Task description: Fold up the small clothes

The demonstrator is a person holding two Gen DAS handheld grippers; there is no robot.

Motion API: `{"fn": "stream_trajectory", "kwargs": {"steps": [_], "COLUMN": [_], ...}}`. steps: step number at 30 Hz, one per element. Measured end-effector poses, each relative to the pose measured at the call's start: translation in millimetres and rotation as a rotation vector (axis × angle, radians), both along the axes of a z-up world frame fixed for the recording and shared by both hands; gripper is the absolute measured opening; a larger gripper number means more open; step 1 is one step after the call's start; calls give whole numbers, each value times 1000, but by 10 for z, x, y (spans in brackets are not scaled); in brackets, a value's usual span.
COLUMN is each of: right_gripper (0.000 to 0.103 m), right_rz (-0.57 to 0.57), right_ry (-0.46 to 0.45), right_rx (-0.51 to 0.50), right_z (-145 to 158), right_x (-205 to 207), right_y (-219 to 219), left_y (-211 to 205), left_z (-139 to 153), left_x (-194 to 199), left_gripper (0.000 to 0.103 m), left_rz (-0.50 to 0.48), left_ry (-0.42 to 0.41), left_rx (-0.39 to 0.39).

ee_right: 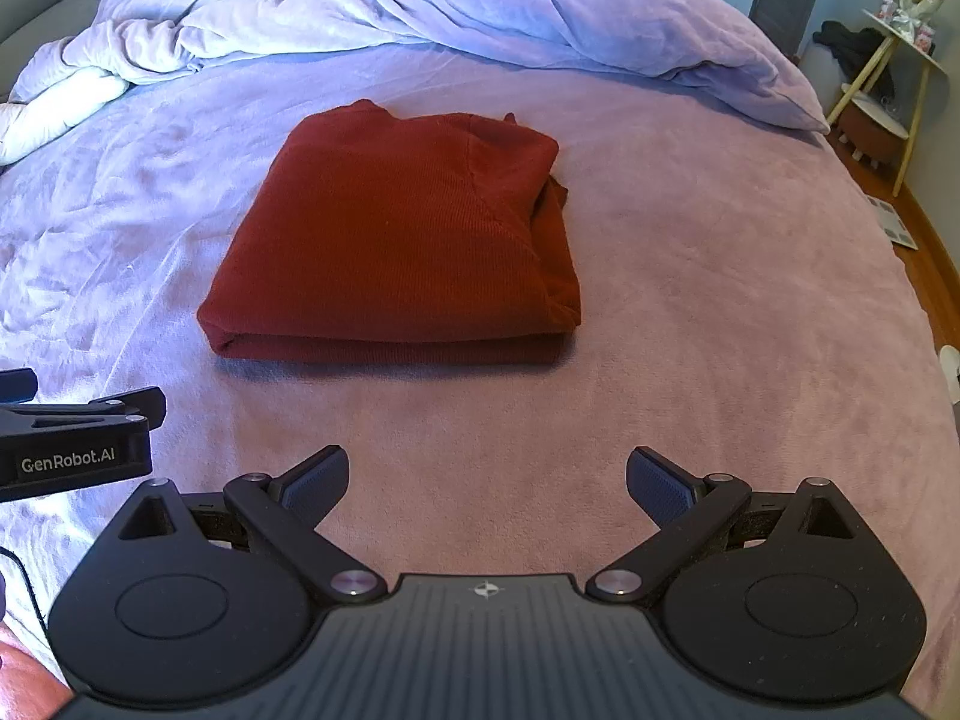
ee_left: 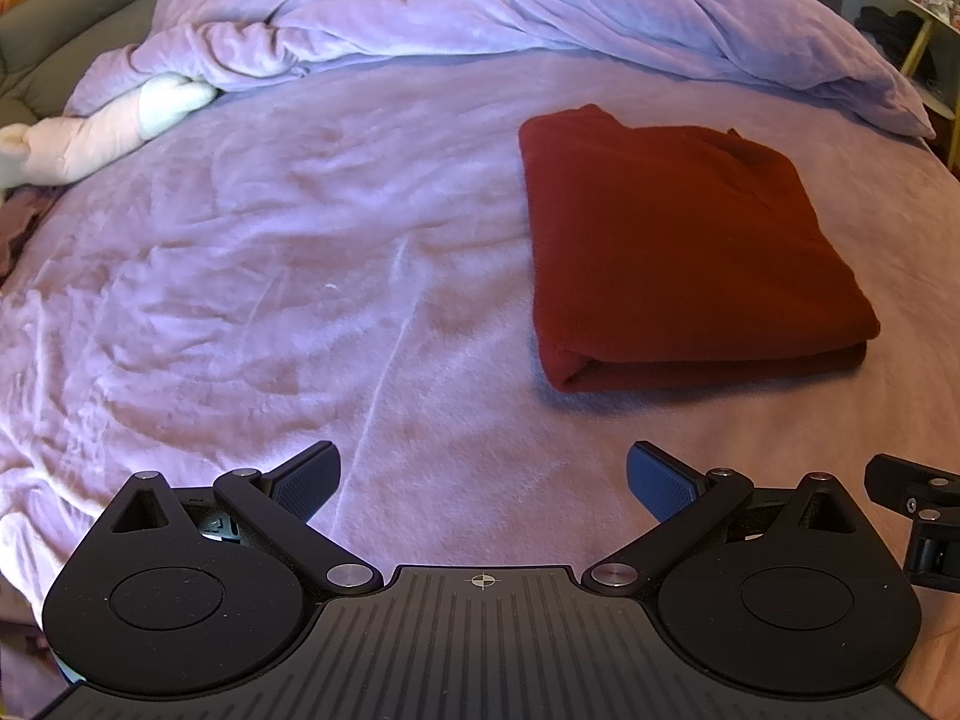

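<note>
Two grippers, left gripper point(ee_left: 483, 483) and right gripper point(ee_right: 487, 483), hover spread, empty. Red garment point(ee_right: 396, 234) lies folded on the bed point(ee_right: 720, 300); possibly a sweater.

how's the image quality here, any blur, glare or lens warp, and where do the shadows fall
Left wrist view: sharp, strong fisheye bending the bed into a dome, soft shadow under the near fold of the red garment. Right wrist view: same curvature, bluer cast on the duvet, shadow along the garment's near edge; no glare, both open grippers in focus.
</note>
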State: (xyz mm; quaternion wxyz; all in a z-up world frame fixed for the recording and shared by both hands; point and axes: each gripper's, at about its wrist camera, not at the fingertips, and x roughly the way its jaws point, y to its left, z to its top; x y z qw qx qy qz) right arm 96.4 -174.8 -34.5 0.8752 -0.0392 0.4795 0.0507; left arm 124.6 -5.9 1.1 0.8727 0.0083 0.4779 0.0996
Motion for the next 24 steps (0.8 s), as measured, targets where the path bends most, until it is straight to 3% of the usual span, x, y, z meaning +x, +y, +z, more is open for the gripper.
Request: {"fn": "stream_trajectory", "kwargs": {"steps": [17,24], "right_gripper": [99,99], "right_rz": [-6,-10], "right_ry": [-3,-6], "right_rx": [-1,2], "right_z": [-7,-8], "right_x": [-7,-27], "right_y": [-28,-48], "left_y": [34,14], "left_z": [1,-11], "left_x": [3,-25], "left_gripper": [103,103], "left_rz": [-5,-21], "left_ry": [-7,-12], "left_rx": [-34,-7]}}
